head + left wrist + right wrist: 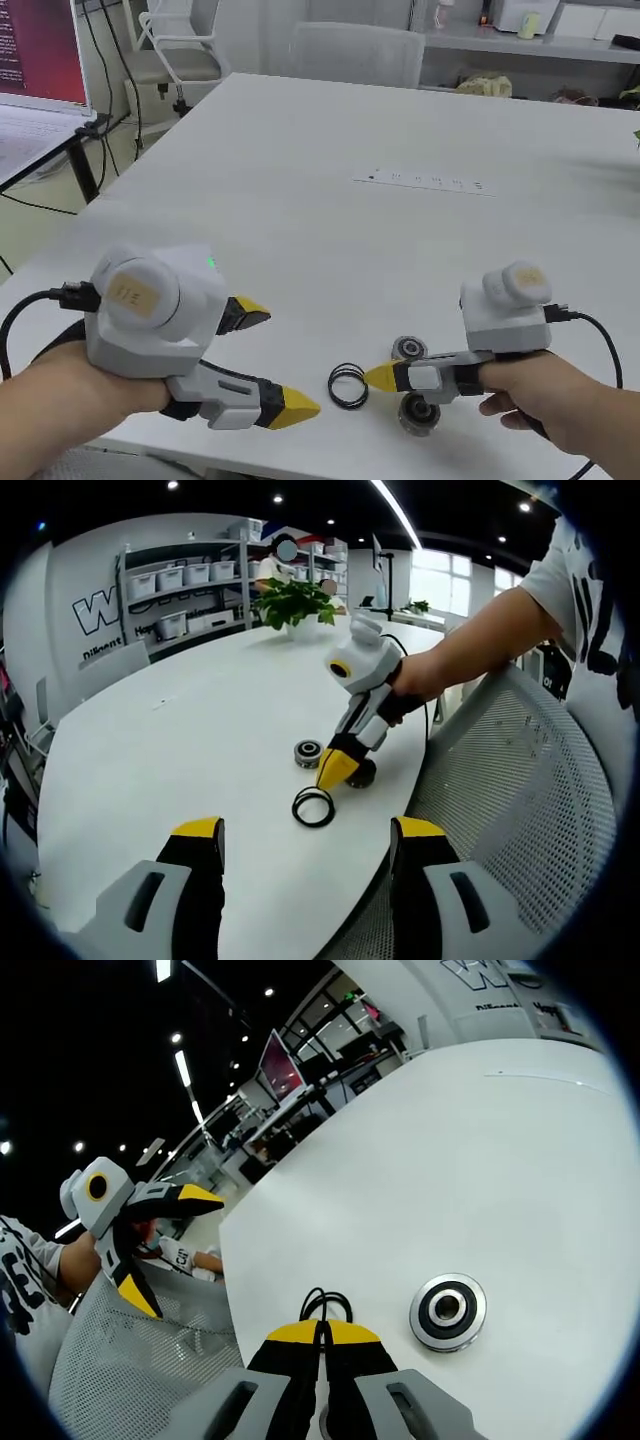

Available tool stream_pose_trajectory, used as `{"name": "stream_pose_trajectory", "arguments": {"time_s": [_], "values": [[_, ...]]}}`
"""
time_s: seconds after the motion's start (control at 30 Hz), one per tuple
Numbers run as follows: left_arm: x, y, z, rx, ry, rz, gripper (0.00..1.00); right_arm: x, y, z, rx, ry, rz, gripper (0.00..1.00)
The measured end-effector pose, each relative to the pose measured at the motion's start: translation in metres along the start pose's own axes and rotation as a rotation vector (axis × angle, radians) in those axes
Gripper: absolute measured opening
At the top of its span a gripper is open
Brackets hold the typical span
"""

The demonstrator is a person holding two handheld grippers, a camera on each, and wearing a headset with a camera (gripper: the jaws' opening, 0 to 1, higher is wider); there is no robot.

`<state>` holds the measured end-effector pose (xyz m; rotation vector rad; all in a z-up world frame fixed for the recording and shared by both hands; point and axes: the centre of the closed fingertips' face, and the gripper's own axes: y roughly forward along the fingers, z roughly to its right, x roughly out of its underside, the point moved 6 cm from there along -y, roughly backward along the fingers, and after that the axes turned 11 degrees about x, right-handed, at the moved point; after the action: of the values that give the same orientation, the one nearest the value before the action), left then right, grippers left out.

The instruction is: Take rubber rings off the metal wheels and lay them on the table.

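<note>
Fingers (345,1338) on the right gripper (380,377) are closed flat against each other, tips pointing left and right up against the right edge of the rubber rings (335,388). Can't tell if they're actually nipping a ring or just touching it. The rings are a little black stack lying flat on the table (300,200), off the wheels already by the look of it. The left gripper (272,357) has its fingers spread wide with nothing in them, hanging near and left of the rings, clearly farther off than the right one.

One metal wheel (408,348) sits just far of the right gripper, the other (418,412) just near of it, tucked by the near table edge. The rings are close to that edge too, so I'd work toward the far side and left, lots of bare tabletop there
</note>
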<state>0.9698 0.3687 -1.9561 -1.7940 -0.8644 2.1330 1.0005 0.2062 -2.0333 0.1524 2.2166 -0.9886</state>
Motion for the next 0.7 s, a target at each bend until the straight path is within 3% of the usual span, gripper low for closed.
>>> {"name": "stream_pose_trajectory", "arguments": {"time_s": [0.7], "values": [[0.0005,0.0014,-0.0026,-0.002,0.005,-0.013,0.64,0.0015,0.0049,0.0064,0.029,-0.016,-0.019,0.0]]}}
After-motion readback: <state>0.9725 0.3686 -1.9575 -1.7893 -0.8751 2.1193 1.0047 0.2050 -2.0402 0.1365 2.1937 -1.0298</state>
